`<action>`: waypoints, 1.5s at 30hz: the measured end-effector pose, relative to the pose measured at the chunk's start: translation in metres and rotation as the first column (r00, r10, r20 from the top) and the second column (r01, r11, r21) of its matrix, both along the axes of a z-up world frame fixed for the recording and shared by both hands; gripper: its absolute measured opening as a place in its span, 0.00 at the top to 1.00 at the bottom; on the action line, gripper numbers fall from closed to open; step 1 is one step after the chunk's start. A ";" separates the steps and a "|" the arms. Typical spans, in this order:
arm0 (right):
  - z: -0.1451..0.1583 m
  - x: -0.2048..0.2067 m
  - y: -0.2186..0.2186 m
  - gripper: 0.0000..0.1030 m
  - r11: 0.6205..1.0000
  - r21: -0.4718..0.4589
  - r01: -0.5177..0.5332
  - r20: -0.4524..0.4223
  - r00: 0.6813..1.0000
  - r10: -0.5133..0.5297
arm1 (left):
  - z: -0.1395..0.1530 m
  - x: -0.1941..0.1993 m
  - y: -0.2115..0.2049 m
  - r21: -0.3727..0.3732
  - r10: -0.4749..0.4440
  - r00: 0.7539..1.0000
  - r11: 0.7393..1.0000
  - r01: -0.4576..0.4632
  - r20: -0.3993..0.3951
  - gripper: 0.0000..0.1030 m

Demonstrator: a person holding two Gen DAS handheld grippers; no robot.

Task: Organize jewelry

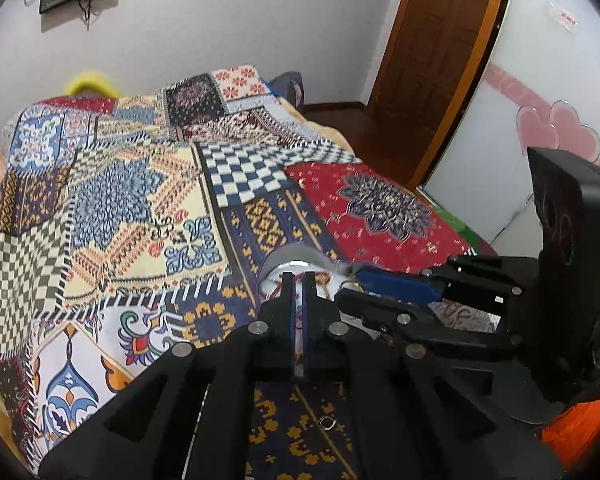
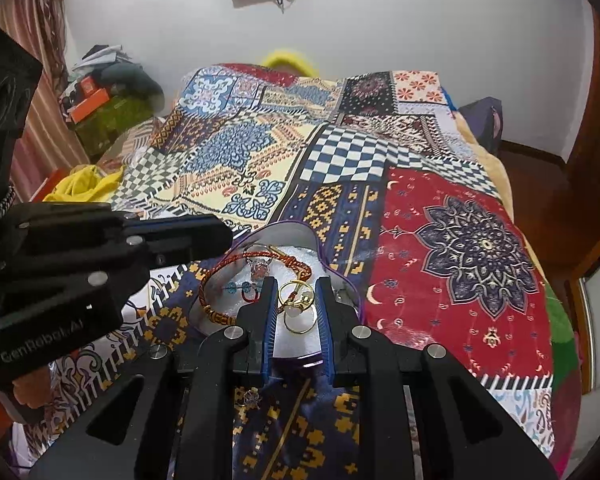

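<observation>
Bed [image 2: 460,240] with patchwork quilt [image 2: 236,160] fills both views; quilt is open on the far side and to the right, with the bed's right edge dropping to wood floor. Round silver tray [image 2: 300,354] sits on the quilt near the front edge. Right tool [image 2: 296,312] hangs over the tray, jaws partly open, holding nothing; two gold rings [image 2: 298,304] lie between its fingers. One orange braided bracelet [image 2: 220,276] lies on the tray's left part. Left tool [image 1: 298,292] is just beside the tray's left rim, jaws nearly closed, nothing visibly gripped. One small ring [image 1: 326,422] lies on the quilt below it.
</observation>
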State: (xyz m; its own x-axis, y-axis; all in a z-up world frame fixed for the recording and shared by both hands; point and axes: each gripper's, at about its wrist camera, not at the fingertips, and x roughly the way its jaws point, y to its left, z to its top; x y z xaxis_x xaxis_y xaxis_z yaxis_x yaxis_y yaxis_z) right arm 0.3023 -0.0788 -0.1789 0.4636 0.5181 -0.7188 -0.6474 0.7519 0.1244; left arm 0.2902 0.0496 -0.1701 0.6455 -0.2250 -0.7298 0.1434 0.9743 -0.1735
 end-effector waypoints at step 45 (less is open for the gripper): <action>-0.004 -0.061 -0.014 0.62 0.990 -0.132 0.055 0.022 0.998 -0.053 | 0.006 -0.094 0.014 0.077 0.046 0.999 0.996 -0.045 -0.009 0.61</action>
State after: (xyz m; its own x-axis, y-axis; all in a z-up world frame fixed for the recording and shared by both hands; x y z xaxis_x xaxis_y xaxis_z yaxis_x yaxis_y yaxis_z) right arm 0.2412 -0.0927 -0.1828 0.5021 0.3927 -0.7705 -0.6065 0.7950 0.0100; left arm 0.1966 0.0638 -0.1642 0.6457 -0.1387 -0.7509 0.0971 0.9903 -0.0994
